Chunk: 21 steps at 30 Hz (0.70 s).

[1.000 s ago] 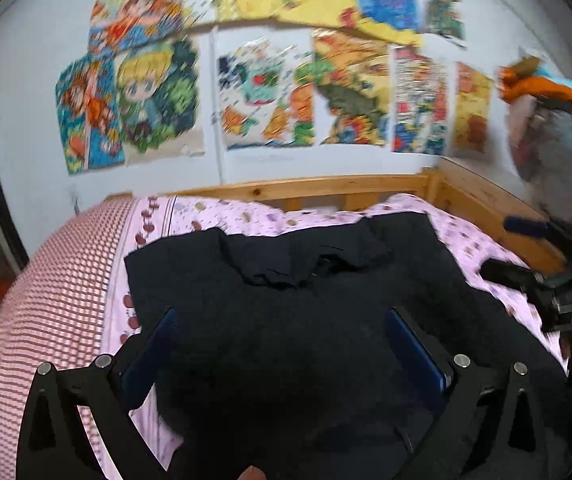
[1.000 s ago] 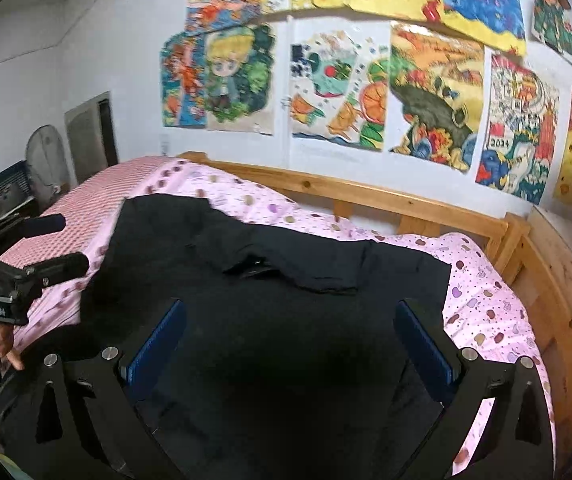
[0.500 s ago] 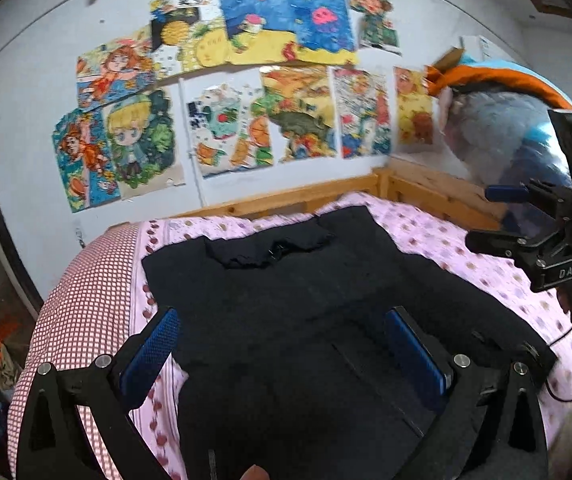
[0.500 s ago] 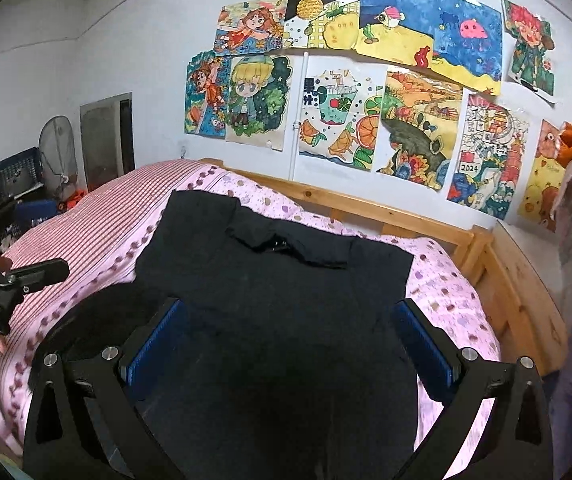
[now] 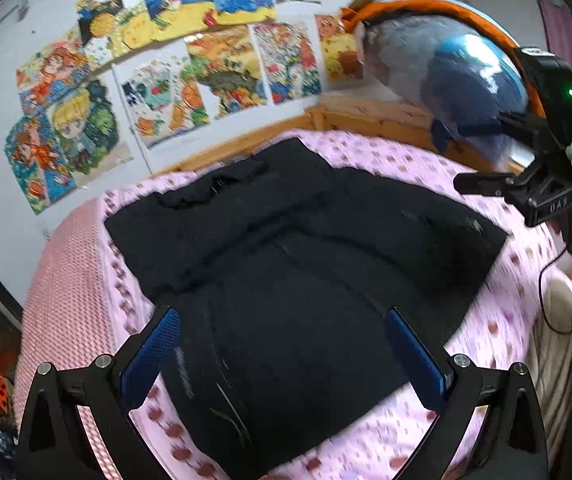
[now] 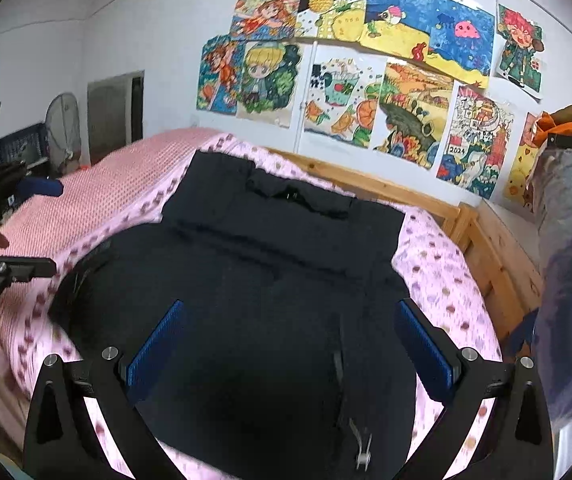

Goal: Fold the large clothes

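A large black jacket (image 5: 286,272) lies spread on a bed covered by a pink patterned sheet (image 5: 498,332), collar toward the far wall, hem toward the near edge. Both sleeves appear already folded in over the body, so the step in hand looks like the pause between folds. Left hand-held gripper (image 5: 286,356) hovers over the near left part of the jacket, blue pads spread wide, holding nothing. Right hand-held gripper (image 6: 290,356) hovers over the near right part, near the front zipper (image 6: 360,452), also spread wide and empty. The next move probably calls for lowering both to the hem, pinching the fabric, and carrying it up toward the collar; thick padding may resist a flat crease.

At far left of the bed lies a pink checked blanket (image 6: 86,196). The bed has a pale wooden frame (image 6: 486,248). Colourful cartoon drawings (image 6: 366,72) cover the white far wall. At far right stands a pile of bedding (image 5: 458,72), blue and orange
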Tool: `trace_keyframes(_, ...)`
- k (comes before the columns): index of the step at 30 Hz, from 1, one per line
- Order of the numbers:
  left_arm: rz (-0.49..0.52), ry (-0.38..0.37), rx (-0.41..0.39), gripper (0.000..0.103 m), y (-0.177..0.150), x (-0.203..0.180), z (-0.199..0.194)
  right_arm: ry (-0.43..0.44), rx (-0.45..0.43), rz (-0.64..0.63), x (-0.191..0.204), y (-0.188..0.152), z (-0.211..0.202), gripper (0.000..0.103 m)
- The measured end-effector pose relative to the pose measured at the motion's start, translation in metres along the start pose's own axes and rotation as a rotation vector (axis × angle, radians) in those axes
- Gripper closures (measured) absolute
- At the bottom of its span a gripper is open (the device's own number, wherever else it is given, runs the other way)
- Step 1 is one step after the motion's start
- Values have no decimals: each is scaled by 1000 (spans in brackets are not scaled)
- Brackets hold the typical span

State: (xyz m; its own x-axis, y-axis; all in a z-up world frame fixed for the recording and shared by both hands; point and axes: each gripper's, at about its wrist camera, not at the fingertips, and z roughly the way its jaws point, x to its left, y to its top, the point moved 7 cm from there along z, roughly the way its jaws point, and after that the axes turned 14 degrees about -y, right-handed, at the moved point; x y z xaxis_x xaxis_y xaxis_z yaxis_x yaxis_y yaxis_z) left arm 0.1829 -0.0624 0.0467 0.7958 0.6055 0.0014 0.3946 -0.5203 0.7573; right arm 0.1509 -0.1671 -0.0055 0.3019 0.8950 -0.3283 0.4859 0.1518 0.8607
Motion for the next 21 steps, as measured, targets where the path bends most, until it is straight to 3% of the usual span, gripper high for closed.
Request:
trace_keyframes(6,105,24,72,0,-40,-24,17,16,66,-61,9,-59,-5,2)
trace_keyframes(11,66,-4,133,0,-64,-33,34,25,100,-65,6,-89,0,2)
trace_keyframes(15,41,25,180,0,-81,-30,43,42,121,-61,1,-106,7,2)
trace_keyframes(21,143,64,242,0,-75,-30,46,53,147,-121,7,-122,17,2)
